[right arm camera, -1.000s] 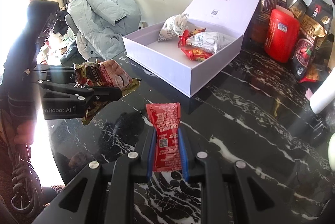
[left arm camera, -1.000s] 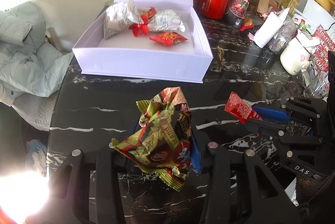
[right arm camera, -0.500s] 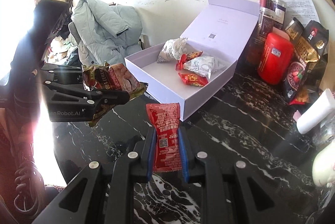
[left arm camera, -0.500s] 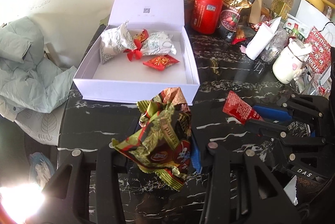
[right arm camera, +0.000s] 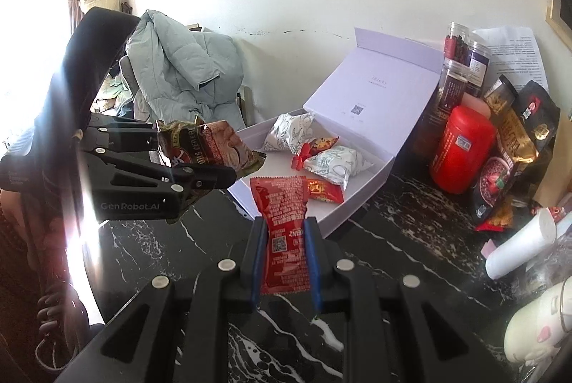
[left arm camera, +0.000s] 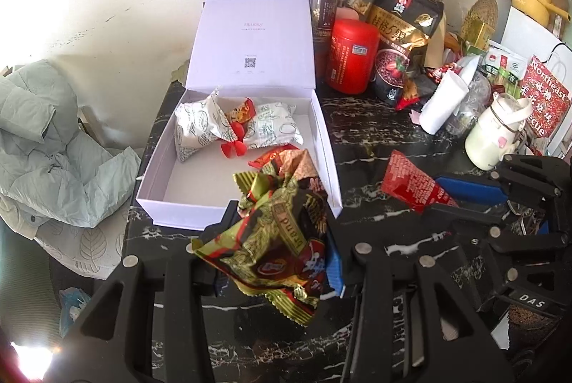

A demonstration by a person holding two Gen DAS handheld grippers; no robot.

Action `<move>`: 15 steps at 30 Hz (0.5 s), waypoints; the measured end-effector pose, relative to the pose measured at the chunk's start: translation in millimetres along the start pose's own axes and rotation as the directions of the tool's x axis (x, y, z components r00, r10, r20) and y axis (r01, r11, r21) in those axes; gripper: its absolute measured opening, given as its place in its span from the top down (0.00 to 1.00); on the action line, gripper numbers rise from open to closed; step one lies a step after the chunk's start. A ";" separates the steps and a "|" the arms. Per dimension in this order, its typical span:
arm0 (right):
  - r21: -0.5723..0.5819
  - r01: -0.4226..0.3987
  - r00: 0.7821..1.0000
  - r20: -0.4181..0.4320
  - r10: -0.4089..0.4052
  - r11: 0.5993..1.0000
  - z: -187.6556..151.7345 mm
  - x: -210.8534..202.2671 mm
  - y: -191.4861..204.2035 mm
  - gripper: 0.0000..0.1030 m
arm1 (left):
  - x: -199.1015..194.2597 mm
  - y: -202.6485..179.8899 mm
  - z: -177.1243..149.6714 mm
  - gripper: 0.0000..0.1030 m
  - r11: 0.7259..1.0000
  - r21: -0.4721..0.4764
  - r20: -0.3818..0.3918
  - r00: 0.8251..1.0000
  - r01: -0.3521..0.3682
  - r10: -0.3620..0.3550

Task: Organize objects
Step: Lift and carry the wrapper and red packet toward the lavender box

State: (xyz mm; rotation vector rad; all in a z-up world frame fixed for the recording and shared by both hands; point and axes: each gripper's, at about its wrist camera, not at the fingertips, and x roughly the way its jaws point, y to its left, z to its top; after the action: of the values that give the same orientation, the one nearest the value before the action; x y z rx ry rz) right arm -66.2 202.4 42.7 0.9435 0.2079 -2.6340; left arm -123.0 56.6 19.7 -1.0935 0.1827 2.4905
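Compared with a second ago, both grippers are sitting higher above the black, white-veined marble counter (left arm camera: 361,140), and the open white cardboard box (left arm camera: 246,207) is appearing smaller and lower in both wrist views, its front wall now partly hiding behind the held packets. Going left to right, a pale green quilted jacket (left arm camera: 46,147) is slumping over a chair beside the counter's curved left edge. Next, the left gripper (left arm camera: 277,240) is clamping its fingers on a crinkled green, gold and red foil snack bag (left arm camera: 275,240), which is hanging clear of the counter just in front of the box's near wall. The box is rectangular with smooth, stiff walls and its hinged lid is standing upright at the back; inside it two white printed pillow-shaped packets (left arm camera: 271,129) and small red wrapped sweets (right arm camera: 323,190) are lying toward the back, leaving bare floor toward the front left corner. To the right, the right gripper (right arm camera: 284,250) is pinching a flat red plastic sachet with white print (right arm camera: 284,222) between its blue-padded fingers (right arm camera: 258,250), holding it upright and off the counter near the box's right front corner. Further right, a glossy red cylindrical canister (left arm camera: 352,55), dark foil bags, clear jars and a white ceramic mug (left arm camera: 493,136) are crowding the counter's far right side, while a dark open strip is lying between the box and that clutter.
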 end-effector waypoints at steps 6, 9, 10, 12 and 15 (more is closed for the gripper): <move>-0.004 0.012 1.000 0.022 -0.012 1.000 17.4 7.6 -10.8 0.80 | 10.0 8.6 15.4 0.61 1.000 -0.008 0.015 1.000 -0.004 0.004; 0.004 0.005 1.000 0.024 -0.005 1.000 24.1 16.1 -18.6 0.80 | 21.0 13.8 21.7 0.61 1.000 -0.018 0.007 1.000 0.004 -0.004; 0.005 0.005 1.000 0.023 -0.005 1.000 26.1 19.6 -21.3 0.80 | 25.4 15.7 23.6 0.61 1.000 -0.022 0.002 1.000 0.007 -0.007; 0.009 0.002 1.000 0.019 -0.002 1.000 29.9 28.3 -26.9 0.80 | 34.8 19.3 27.8 0.61 1.000 -0.028 -0.007 1.000 0.011 -0.011; 0.016 0.000 1.000 0.013 0.000 1.000 34.8 41.7 -34.4 0.80 | 48.7 23.5 33.5 0.61 0.999 -0.031 -0.019 1.000 0.009 -0.010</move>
State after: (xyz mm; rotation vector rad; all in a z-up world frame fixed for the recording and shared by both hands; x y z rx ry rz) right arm -129.2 215.0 43.7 0.9317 0.1847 -2.6446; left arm -185.1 60.2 6.1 -1.1286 0.1448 2.4828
